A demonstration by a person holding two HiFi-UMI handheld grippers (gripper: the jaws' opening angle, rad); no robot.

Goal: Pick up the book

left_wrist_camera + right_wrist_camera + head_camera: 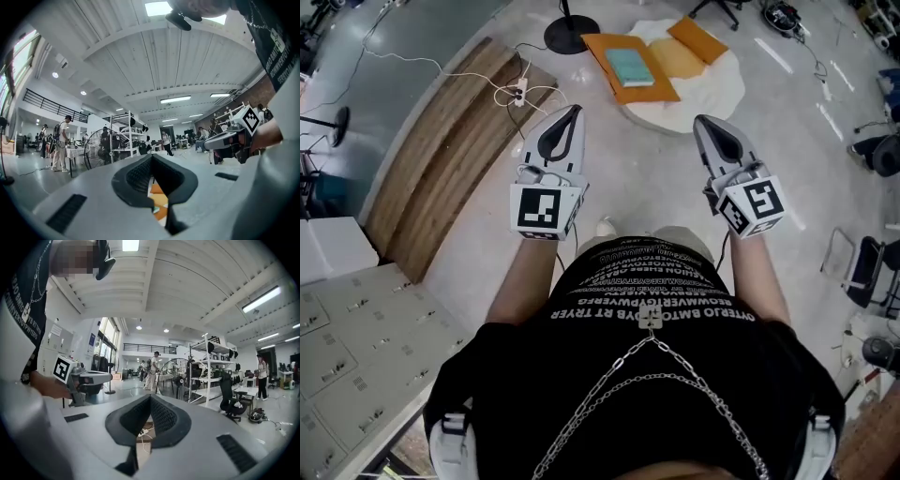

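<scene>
Head view: we stand on the pale floor (pixel 469 281) with both tools held out level in front of us, and the task has barely begun. The teal book (pixel 630 67) lies flat about the middle of an orange sheet (pixel 605 52), which rests on the left edge of a white round pad (pixel 703 105) well ahead of us. Nothing touches the book. The left gripper (pixel 575 111) has its jaws together on nothing, and so does the right gripper (pixel 702 121); both tips are well short of the pad's near edge. A power strip (pixel 520 92) with white cables lies near the end of a wooden platform (pixel 441 159), off to the left of the pad

Left gripper view: the left gripper (pixel 151 157) shows its two dark pads meeting at the tip with nothing between them. Through the opening below them we see the orange sheet (pixel 158 189) and a sliver of teal that we take for the book, too small to be sure. The right gripper (pixel 225 140) hangs level at the right

Right gripper view: the right gripper (pixel 150 397) is likewise pressed together and empty; below its pads we see only the power strip (pixel 140 431) and floor, not the book

We judge that everything is left to do: close the distance, lower the tools to the pad, part the jaws, clamp the book and lift it
</scene>
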